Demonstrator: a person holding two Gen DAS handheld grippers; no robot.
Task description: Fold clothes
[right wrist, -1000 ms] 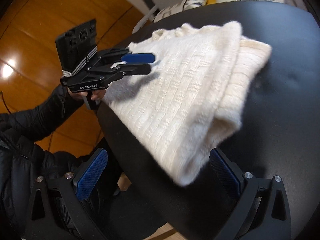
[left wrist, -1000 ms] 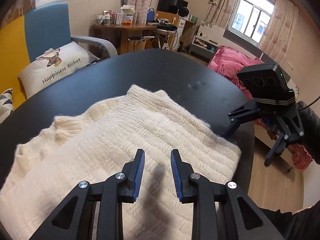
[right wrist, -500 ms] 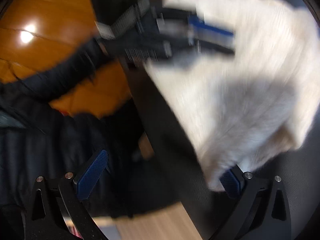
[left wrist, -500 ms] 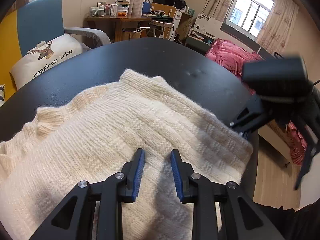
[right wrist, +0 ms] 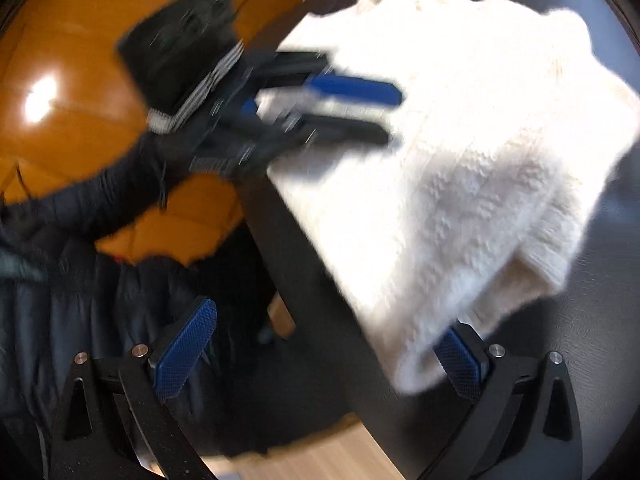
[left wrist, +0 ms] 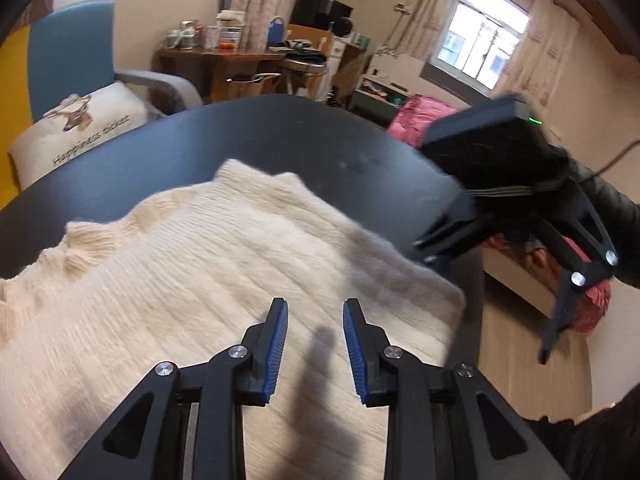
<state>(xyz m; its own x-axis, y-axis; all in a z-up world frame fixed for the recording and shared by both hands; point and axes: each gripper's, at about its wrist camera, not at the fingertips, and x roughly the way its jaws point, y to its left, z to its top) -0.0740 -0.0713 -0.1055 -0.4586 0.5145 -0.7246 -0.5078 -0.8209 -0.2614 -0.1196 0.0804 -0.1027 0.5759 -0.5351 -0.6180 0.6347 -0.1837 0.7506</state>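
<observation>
Table (left wrist: 280, 140): round and black; it carries the sweater, and its near edge shows at the right of the left wrist view.
Sweater (left wrist: 192, 280): cream knit, folded into a thick layered pad. It lies on the near part of the table, with one corner reaching the table edge beside the right gripper. Ribbed hems bunch along its far-left side.
Armchair (left wrist: 80, 52): blue back, grey armrest, beyond the table's far-left edge.
Cushion (left wrist: 80, 124): white with a deer print, leaning on the armchair seat.
Left gripper (left wrist: 315, 344): above the sweater's near side, the blue pads (left wrist: 276, 344) parted by a narrow gap with nothing between them; its shadow falls on the knit.
Right gripper (right wrist: 320, 356): jaws spread wide at the table edge. One blue pad (right wrist: 460, 364) is tucked under the sweater's overhanging corner, the other hangs off the table over dark clothing. Motion blur hides whether the pad touches the knit.
</observation>
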